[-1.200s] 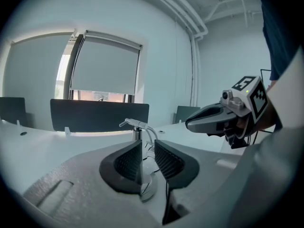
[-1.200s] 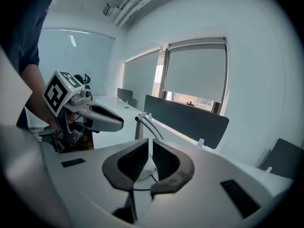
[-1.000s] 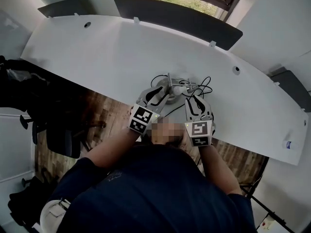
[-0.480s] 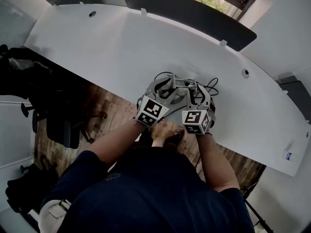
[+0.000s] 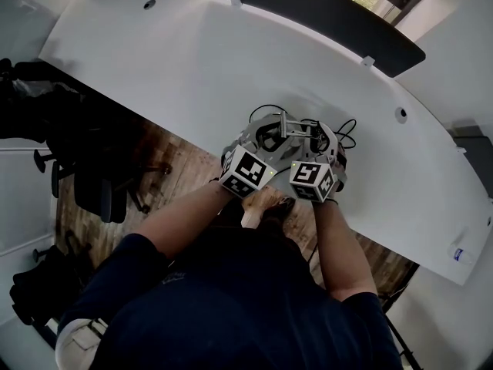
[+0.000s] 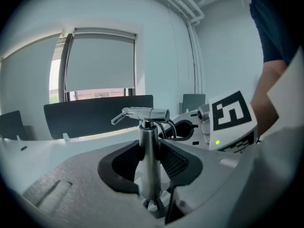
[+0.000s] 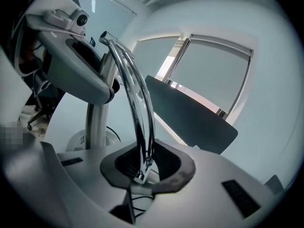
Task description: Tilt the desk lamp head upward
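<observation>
A chrome desk lamp (image 5: 293, 129) stands near the front edge of the white desk (image 5: 177, 60). In the left gripper view its upright post (image 6: 148, 156) rises between the dark pads of my left gripper (image 6: 149, 175), which are closing and touch it on both sides. On top of the post lies the slim horizontal lamp head (image 6: 142, 113). In the right gripper view that thin head bar (image 7: 137, 103) runs down between the pads of my right gripper (image 7: 142, 167), which are closing on its end. Both grippers (image 5: 266, 135) (image 5: 320, 140) flank the lamp in the head view.
A black cable (image 5: 348, 126) coils on the desk just behind the lamp's round base (image 7: 80, 139). Dark screens (image 5: 323, 18) line the desk's far edge, below a window with blinds. An office chair (image 5: 100, 191) stands on the wooden floor to the left.
Both grippers have closed in on the lamp. The right one has come forward to the head bar, and the two marker cubes now sit close together.
</observation>
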